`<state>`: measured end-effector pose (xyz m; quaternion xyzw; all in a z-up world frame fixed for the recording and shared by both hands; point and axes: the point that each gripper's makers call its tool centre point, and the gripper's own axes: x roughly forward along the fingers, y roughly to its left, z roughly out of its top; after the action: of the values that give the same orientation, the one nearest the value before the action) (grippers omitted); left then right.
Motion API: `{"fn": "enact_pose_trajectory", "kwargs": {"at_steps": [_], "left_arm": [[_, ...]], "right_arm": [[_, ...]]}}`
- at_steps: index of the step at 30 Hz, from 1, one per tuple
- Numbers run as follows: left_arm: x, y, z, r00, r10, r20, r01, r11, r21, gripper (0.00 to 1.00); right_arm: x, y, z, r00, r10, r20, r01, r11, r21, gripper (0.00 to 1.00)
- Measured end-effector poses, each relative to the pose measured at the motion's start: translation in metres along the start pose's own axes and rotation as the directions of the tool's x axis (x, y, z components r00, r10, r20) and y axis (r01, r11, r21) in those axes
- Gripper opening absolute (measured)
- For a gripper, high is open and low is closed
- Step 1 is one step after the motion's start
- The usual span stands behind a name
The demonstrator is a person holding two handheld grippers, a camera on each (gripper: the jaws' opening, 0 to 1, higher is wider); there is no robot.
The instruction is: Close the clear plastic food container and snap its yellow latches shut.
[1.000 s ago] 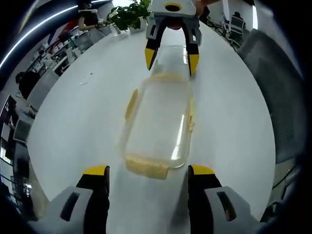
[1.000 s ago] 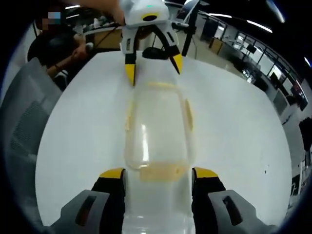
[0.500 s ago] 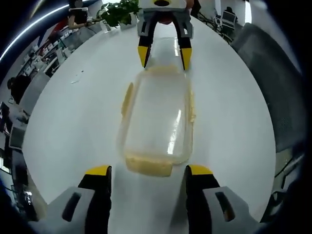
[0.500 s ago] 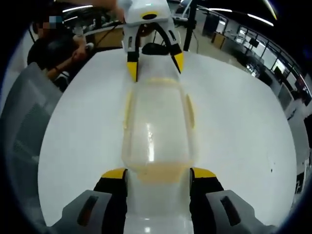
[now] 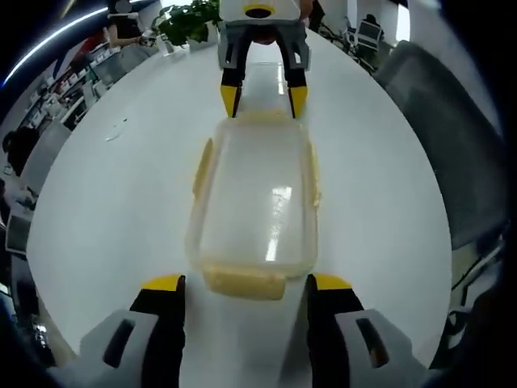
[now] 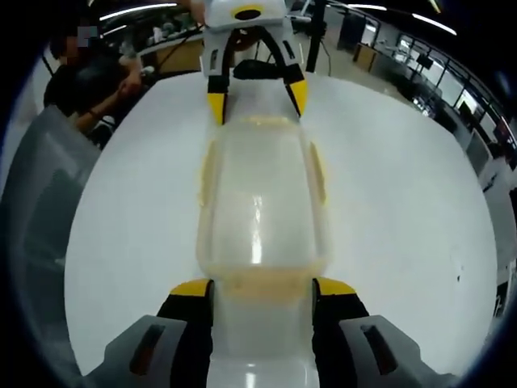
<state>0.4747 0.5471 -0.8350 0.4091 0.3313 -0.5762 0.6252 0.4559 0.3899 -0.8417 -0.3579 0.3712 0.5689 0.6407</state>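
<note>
The clear plastic food container (image 5: pixel 254 206) lies lengthwise on the white table (image 5: pixel 121 202), its lid on top. Yellow latches show on both long sides (image 5: pixel 200 166) and on the near end (image 5: pixel 242 283). My left gripper (image 5: pixel 245 284) is open, its tips just short of that near end latch. My right gripper (image 5: pixel 260 95) is open at the far end, one tip at each side of that end. In the right gripper view the container (image 6: pixel 258 194) has its near yellow latch (image 6: pixel 262 284) between my right gripper's (image 6: pixel 262 288) open jaws. The left gripper (image 6: pixel 254 101) stands at the far end.
A grey chair (image 5: pixel 452 121) stands at the table's right edge and a potted plant (image 5: pixel 190 16) at the far end. A seated person (image 6: pixel 89 81) is beyond the table edge, with another grey chair (image 6: pixel 40 202) nearer. Office desks lie beyond.
Both grippers have drawn closer to the container's ends. The container, slightly skewed before, now lies straight between them, and its end sits further in between the right jaws.
</note>
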Motion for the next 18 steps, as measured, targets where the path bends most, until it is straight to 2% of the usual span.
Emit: {"fn": "enact_pose_trajectory", "kwargs": {"at_steps": [2,4,5,18], "left_arm": [[0.0015,-0.0012,0.0001,1.000,-0.020,0.003,0.020,1.000,-0.006,0.57],[0.0027,-0.0079,0.0002,0.998,-0.066,0.002,0.066,0.998,-0.023,0.51],[0.0029,-0.0068,0.0003,0.998,-0.064,0.004,0.064,0.998,-0.013,0.50],[0.0042,-0.0077,0.0001,0.995,-0.099,-0.002,0.099,0.995,0.011,0.49]], "right_arm": [[0.0008,0.0001,0.0003,1.000,0.005,-0.003,-0.005,1.000,-0.002,0.47],[0.0009,0.0012,0.0000,1.000,0.014,-0.008,-0.014,1.000,0.018,0.46],[0.0007,0.0016,-0.0003,1.000,0.015,-0.009,-0.015,1.000,0.017,0.45],[0.0012,0.0024,-0.0020,1.000,0.023,-0.010,-0.023,1.000,0.010,0.40]]}}
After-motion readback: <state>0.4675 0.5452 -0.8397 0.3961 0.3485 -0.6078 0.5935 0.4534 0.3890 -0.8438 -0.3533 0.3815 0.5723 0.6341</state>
